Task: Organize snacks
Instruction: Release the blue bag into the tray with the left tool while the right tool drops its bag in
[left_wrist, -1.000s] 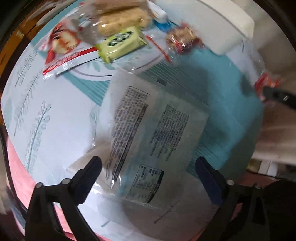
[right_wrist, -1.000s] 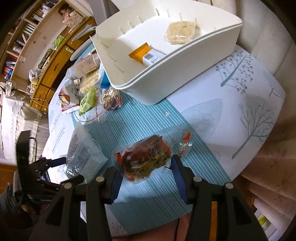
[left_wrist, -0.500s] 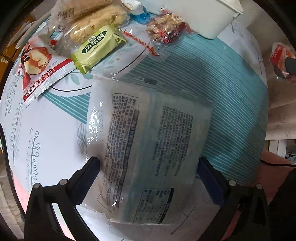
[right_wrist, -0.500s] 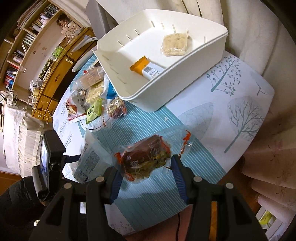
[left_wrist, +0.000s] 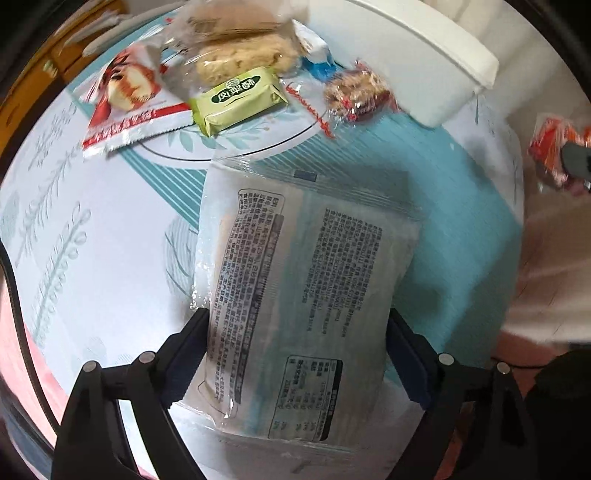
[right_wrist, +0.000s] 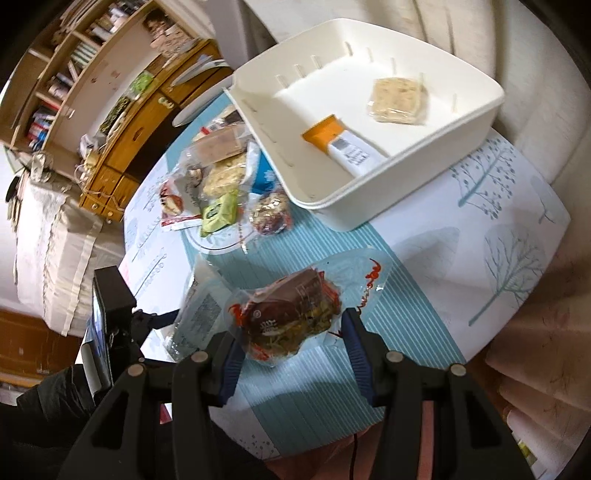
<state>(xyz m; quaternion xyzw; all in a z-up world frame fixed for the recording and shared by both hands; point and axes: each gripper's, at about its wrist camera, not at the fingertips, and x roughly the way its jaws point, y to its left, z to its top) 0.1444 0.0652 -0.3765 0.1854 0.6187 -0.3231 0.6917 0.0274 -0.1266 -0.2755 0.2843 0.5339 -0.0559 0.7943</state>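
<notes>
A home living room: wooden bookshelf (right_wrist: 62, 85) and drawers (right_wrist: 122, 155) stood behind a table (right_wrist: 498, 206) under a tree-print cloth

1. The left gripper (left_wrist: 295, 354) came down over the flat clear packet printed with black text (left_wrist: 299, 314).
2. Its jaws had just been closing, and the fingers (left_wrist: 192, 343) came against the packet's two edges.
3. The right gripper (right_wrist: 291, 343) lifted the red-and-clear wrapped dark snack (right_wrist: 291, 317) higher above the teal-striped tablecloth (right_wrist: 406, 314).

The black print on the flat clear plastic packet (left_wrist: 306, 295) is too blurred to read. The red-orange snack wrapper (left_wrist: 554, 147) is cut off by the right edge, and the white plastic bin (left_wrist: 424, 62) by the top edge.
</notes>
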